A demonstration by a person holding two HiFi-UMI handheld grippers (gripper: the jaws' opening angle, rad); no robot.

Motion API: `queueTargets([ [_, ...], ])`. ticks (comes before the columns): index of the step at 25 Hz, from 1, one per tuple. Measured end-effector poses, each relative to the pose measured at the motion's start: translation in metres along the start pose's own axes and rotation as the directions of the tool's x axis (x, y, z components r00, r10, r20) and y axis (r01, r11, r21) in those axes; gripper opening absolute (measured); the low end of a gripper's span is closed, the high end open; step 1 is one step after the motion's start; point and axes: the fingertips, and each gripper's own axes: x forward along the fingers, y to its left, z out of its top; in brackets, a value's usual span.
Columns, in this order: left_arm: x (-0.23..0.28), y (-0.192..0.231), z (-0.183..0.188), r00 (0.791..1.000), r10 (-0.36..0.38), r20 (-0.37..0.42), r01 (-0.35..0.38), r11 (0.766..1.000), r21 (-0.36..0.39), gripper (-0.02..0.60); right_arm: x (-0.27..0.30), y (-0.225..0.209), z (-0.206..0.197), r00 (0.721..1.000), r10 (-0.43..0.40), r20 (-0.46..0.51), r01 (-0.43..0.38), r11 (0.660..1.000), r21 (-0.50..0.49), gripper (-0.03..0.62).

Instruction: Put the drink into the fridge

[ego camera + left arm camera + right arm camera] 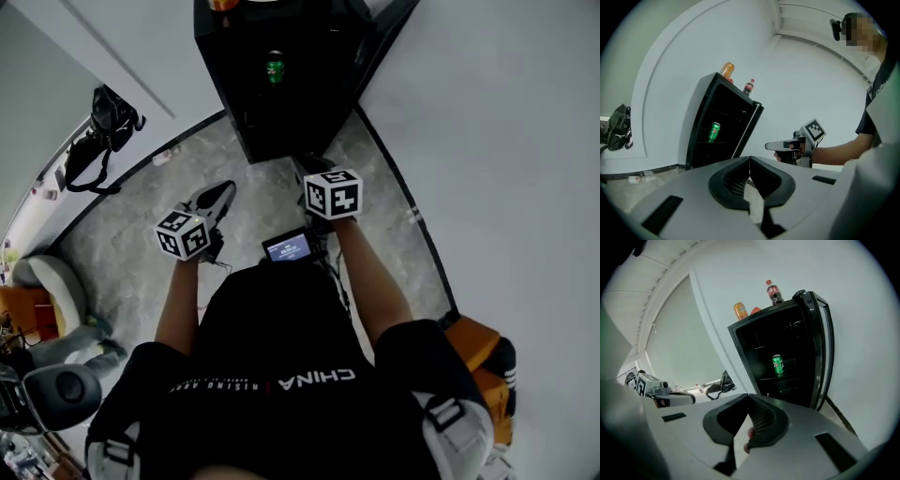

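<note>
Nearest to us, the left gripper [750,160] had its fingers pressed together with nothing between them. The right gripper [749,397] looked the same, its fingers closed and empty. Both were over the marble floor [262,202], short of the fridge [217,84] at 12 o'clock. A black bag [105,127] lay by the wall at 10 o'clock.

Inside the fridge a green can [777,365] stood on a middle shelf, and the door [819,352] stood open on the cabinet's 3 o'clock side. On the roof were an orange bottle [740,310] and a cola bottle [774,291], both outside the cold space. If the can was the drink meant, we judged it already placed, with only the door left to close.

A hard shove on that door could rock the cabinet and topple the bottles from the roof. If a bottle was meant instead, closed fingers would knock it over rather than take it, so they would need to part first.

The head view barely caught the roof, while both gripper views showed the bottles plainly. Only the left gripper view showed the other gripper from the side.
</note>
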Motion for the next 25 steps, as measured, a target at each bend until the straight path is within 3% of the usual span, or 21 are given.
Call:
queueTargets([
  [6, -0.025, -0.035, -0.032, 0.998, -0.058, -0.018, 0.059, 0.998, 0.034, 0.012, -0.042, 0.037, -0.047, 0.998, -0.061, -0.017, 0.059, 0.996, -0.061, 0.015],
  [12, -0.018, -0.07, -0.059, 0.995, -0.09, -0.047, 0.091, 0.995, 0.033, 0.012, -0.076, 0.04, -0.072, 0.996, -0.078, -0.048, 0.071, 0.988, -0.134, 0.015],
  [20, -0.011, -0.086, -0.054, 1.0, -0.019, -0.019, 0.02, 0.998, 0.057, 0.012, -0.094, 0.027, -0.07, 0.997, -0.057, -0.042, 0.05, 0.987, -0.153, 0.015],
  [25, -0.008, -0.094, -0.048, 0.999, 0.034, 0.004, -0.034, 0.993, 0.116, 0.012, -0.103, 0.019, -0.065, 0.999, -0.05, -0.021, 0.045, 0.984, -0.172, 0.015],
])
